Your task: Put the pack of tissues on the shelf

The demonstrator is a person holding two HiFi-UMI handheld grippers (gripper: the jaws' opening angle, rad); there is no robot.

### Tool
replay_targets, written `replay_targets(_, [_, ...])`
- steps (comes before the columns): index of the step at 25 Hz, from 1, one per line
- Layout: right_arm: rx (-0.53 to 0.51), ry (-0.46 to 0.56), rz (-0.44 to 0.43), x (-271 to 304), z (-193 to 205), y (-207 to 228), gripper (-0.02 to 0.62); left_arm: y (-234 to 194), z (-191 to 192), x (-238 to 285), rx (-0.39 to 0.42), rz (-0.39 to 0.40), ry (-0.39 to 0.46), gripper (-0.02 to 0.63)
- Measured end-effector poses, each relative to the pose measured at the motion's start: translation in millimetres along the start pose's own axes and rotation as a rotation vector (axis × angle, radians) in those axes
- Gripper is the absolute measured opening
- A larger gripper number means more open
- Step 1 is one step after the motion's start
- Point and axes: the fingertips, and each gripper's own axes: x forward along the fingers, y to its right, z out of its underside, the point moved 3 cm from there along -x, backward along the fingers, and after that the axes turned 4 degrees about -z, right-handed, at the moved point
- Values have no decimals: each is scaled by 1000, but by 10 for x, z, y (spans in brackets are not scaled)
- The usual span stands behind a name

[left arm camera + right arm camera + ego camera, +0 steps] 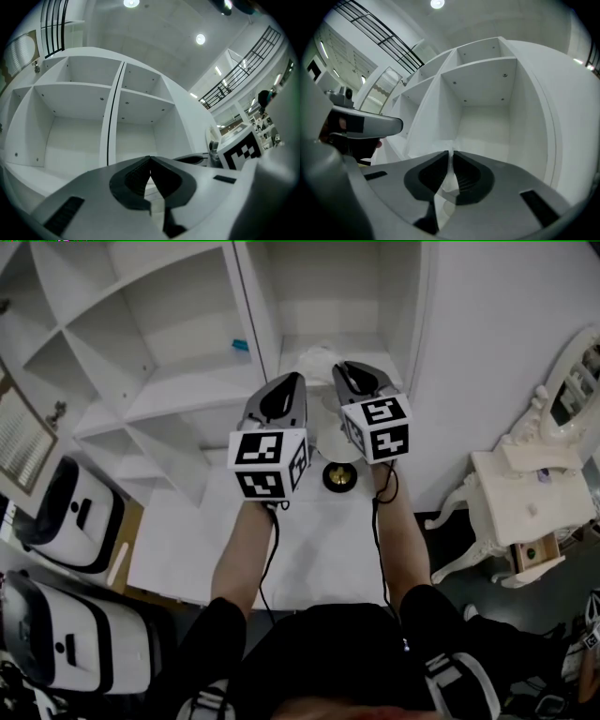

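The pack of tissues, white and crinkly, hangs between my two grippers in front of the white shelf unit. My left gripper is shut, and a thin white fold of the pack shows between its jaws. My right gripper is also shut, pinching the white wrapper. In the left gripper view the left gripper points at empty compartments. The right gripper faces an empty tall compartment. Most of the pack is hidden behind the grippers.
A small blue thing lies on a shelf board to the left. Below the grippers stands a round black and gold object on a white platform. An ornate white side table is at the right, white machines at the left.
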Motion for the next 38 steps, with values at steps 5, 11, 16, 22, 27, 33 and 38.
replay_targets(5, [-32, -62, 27, 128, 28, 43, 55, -81, -28, 25, -11, -2, 3, 11])
replay_targets(11, [-35, -54, -14, 63, 29, -32, 199, -27, 43, 55, -19, 16, -17, 11])
replay_targets(16, [32, 7, 28, -181, -21, -1, 199, 17, 151, 45, -56, 19, -43, 11])
replay_targets(22, [126, 51, 42, -420, 45, -73, 87, 97, 300, -30, -107, 17, -73, 11])
replay_targets(27, [173, 49, 53, -607, 180, -67, 69, 48, 412, -132, -193, 12, -75, 11])
replay_targets(33, [196, 24, 54, -814, 333, -79, 69, 34, 613, -299, -199, -27, -116, 11])
replay_targets(38, [190, -12, 5, -908, 524, -187, 49, 158, 824, -445, -167, -48, -153, 11])
